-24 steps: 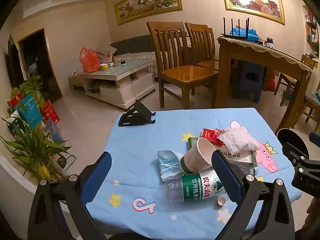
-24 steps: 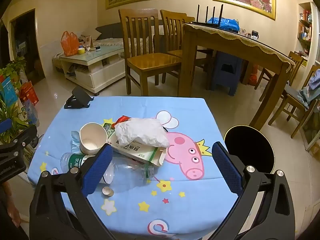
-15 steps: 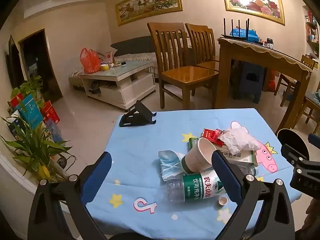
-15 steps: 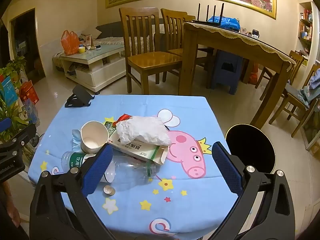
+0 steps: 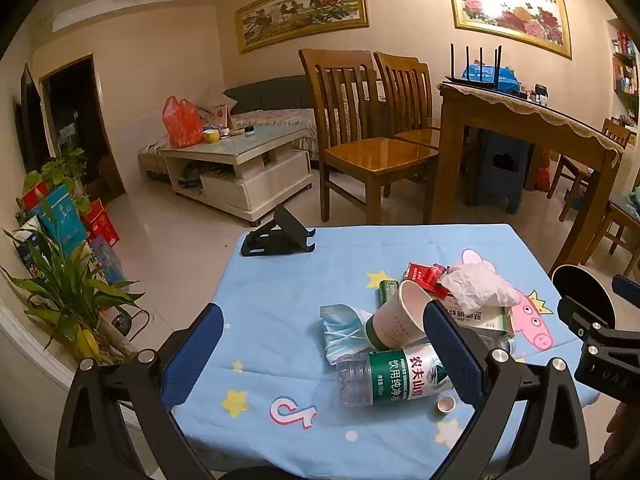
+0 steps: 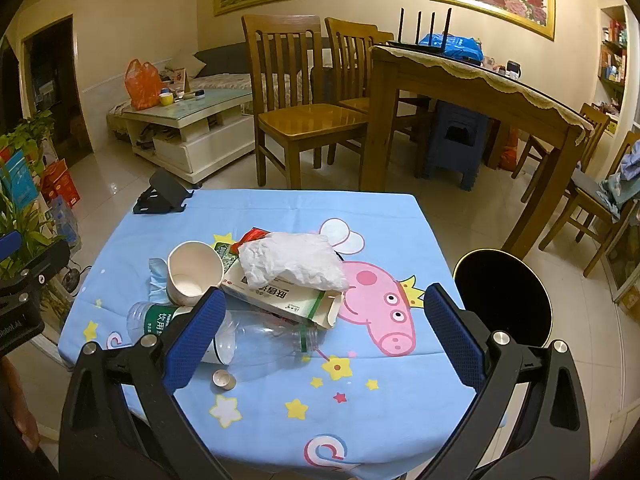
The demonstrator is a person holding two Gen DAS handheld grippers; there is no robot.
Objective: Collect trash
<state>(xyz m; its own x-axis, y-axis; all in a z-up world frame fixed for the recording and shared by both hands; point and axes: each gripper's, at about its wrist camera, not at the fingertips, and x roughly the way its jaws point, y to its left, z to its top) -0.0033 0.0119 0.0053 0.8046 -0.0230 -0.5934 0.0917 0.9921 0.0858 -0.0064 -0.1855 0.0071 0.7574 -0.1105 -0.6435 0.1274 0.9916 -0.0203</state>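
A pile of trash lies on the blue cartoon tablecloth: a white paper cup on its side, a crumpled white tissue on a flattened carton, a clear plastic bottle, a green-labelled bottle, a bottle cap, a blue face mask and a red wrapper. My left gripper is open and empty, near the pile's left side. My right gripper is open and empty, hovering over the table's near side.
A black round bin stands on the floor right of the table. A black phone stand sits at the far left corner. Wooden chairs, a dining table, a coffee table and potted plants surround it.
Both grippers have crept slightly forward towards the pile. The trash has not moved.
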